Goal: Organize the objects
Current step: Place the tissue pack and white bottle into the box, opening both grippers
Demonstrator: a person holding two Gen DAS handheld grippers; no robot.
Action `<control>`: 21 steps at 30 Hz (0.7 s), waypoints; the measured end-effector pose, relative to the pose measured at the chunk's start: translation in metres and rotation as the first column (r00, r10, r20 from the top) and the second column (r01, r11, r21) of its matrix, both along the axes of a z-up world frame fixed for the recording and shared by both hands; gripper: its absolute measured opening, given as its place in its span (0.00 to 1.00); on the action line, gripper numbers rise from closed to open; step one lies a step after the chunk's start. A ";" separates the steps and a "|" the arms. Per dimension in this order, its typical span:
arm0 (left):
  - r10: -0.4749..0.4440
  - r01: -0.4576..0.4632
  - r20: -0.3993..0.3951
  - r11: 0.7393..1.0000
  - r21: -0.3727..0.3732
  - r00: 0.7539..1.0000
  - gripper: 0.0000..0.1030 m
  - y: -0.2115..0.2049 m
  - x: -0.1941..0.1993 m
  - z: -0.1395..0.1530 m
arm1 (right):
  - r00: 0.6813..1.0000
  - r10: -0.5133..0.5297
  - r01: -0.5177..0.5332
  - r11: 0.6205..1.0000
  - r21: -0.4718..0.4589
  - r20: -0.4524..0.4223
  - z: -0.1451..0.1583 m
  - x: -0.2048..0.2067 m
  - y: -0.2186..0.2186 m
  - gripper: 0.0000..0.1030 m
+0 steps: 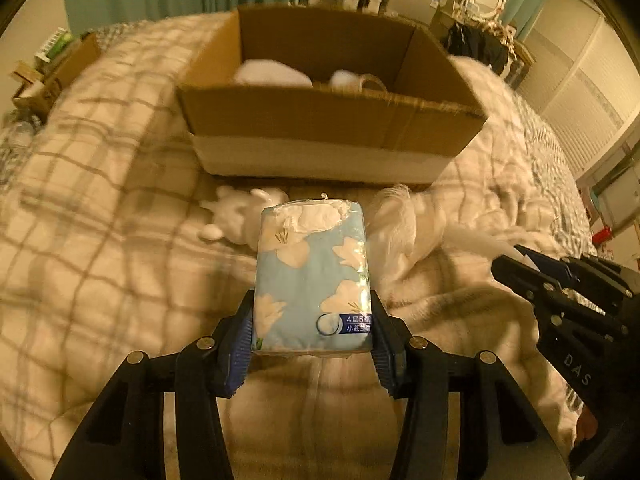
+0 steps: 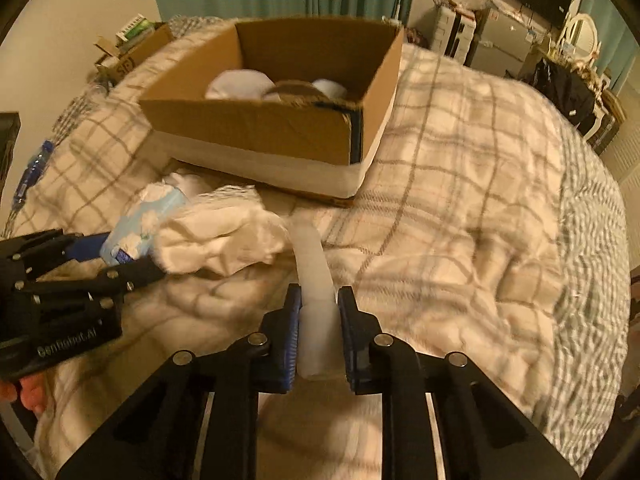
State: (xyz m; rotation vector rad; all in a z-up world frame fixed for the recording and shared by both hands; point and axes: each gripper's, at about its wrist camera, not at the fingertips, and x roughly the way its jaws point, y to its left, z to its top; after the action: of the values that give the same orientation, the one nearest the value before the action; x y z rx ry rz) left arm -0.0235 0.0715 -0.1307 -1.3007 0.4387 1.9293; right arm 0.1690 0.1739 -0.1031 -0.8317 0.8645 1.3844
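Note:
My left gripper (image 1: 312,332) is shut on a blue tissue pack (image 1: 312,276) with white flowers, held above the bed; the pack shows in the right wrist view (image 2: 136,224) too. My right gripper (image 2: 318,328) is shut on a white translucent stick-like object (image 2: 314,280), with a crumpled white cloth (image 2: 224,236) at its far end. The right gripper also shows in the left wrist view (image 1: 516,260). An open cardboard box (image 1: 320,116) lies ahead on the bed, holding white items and a mug (image 1: 356,80). A white plush toy (image 1: 236,216) lies in front of the box.
A plaid blanket (image 2: 460,200) covers the bed. A smaller cardboard box (image 1: 52,76) with clutter stands at the far left, with a water bottle (image 2: 32,172) beside the bed. Furniture and a mirror (image 2: 580,36) stand at the back right.

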 end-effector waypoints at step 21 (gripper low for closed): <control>0.021 0.005 -0.161 0.988 0.156 0.987 0.50 -0.036 0.016 0.115 | 0.997 0.038 -0.053 0.966 0.252 0.067 0.130 -0.042 -0.050 0.16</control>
State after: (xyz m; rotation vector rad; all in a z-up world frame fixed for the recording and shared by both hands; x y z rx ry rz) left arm -0.0073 0.0352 -0.0161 -1.0522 0.3552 2.0414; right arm 0.1265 0.1238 0.0274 -0.6965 0.6077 1.4661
